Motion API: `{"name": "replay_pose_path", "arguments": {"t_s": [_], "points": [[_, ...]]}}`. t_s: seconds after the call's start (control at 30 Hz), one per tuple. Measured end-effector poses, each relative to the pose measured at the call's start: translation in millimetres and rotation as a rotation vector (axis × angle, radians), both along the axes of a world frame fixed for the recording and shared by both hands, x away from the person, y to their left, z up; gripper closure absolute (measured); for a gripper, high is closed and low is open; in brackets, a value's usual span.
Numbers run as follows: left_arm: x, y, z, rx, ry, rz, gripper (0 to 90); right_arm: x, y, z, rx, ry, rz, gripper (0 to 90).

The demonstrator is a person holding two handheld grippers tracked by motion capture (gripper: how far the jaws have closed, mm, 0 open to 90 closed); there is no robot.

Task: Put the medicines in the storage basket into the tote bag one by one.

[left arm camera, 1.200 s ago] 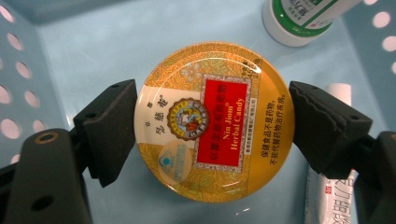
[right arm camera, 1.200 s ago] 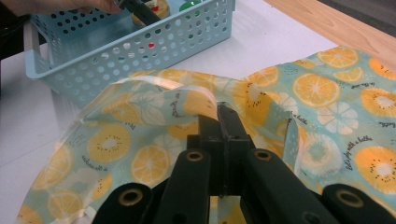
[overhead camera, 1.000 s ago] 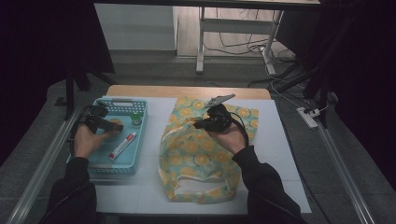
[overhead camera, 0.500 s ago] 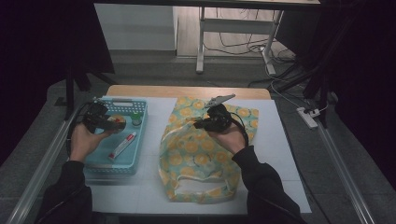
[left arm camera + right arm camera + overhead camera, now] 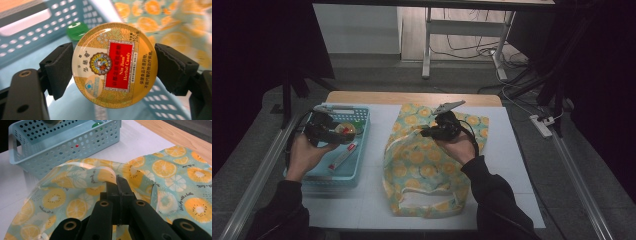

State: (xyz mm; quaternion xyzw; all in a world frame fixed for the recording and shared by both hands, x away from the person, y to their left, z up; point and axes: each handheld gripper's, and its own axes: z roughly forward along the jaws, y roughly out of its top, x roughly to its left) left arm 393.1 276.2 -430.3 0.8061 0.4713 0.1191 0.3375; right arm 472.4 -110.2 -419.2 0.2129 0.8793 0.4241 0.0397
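My left gripper [image 5: 113,68] is shut on a round gold and red candy tin [image 5: 114,64], its pads pressed on the tin's two sides. In the high view that gripper [image 5: 343,131] holds the tin [image 5: 346,131] above the light blue basket [image 5: 357,167]. A cloth bag printed with citrus slices [image 5: 422,165] lies on the white table. My right gripper [image 5: 428,132] is shut on the bag's rim and lifts it. The right gripper view has the jaws together [image 5: 117,181] on a fold of the bag's edge [image 5: 100,173].
A green lid [image 5: 76,30] and a red and white tube [image 5: 343,156] lie in the basket. The basket [image 5: 62,142] stands left of the bag. The table's wooden far edge [image 5: 412,97] and metal side rails [image 5: 579,185] bound the white mat.
My left gripper has risen out of the basket with the tin and moved right, toward the bag. The right gripper has stayed still on the bag's rim.
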Motion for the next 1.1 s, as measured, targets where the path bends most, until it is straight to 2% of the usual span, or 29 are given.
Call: {"name": "replay_pose_path", "arguments": {"t_s": [0.37,0.6,0.9,1.1], "points": [[-25.2,-34.8,9.8,-0.007,-0.017,-0.112,20.4,1.1,0.6,-2.7,-0.004,0.0,-0.003,90.0],[-36.6,-58.8,10.9,-0.035,-0.027,-0.174,20.4,1.7,1.2,-4.3,-0.005,-0.002,-0.005,90.0],[-42.6,-99.0,9.1,-0.028,-0.023,-0.26,20.4,2.0,1.5,-6.0,-0.012,-0.004,-0.003,90.0],[-41.2,-124.2,6.8,-0.018,-0.021,-0.32,20.4,3.1,1.4,-6.2,-0.012,-0.006,-0.008,90.0]]}}
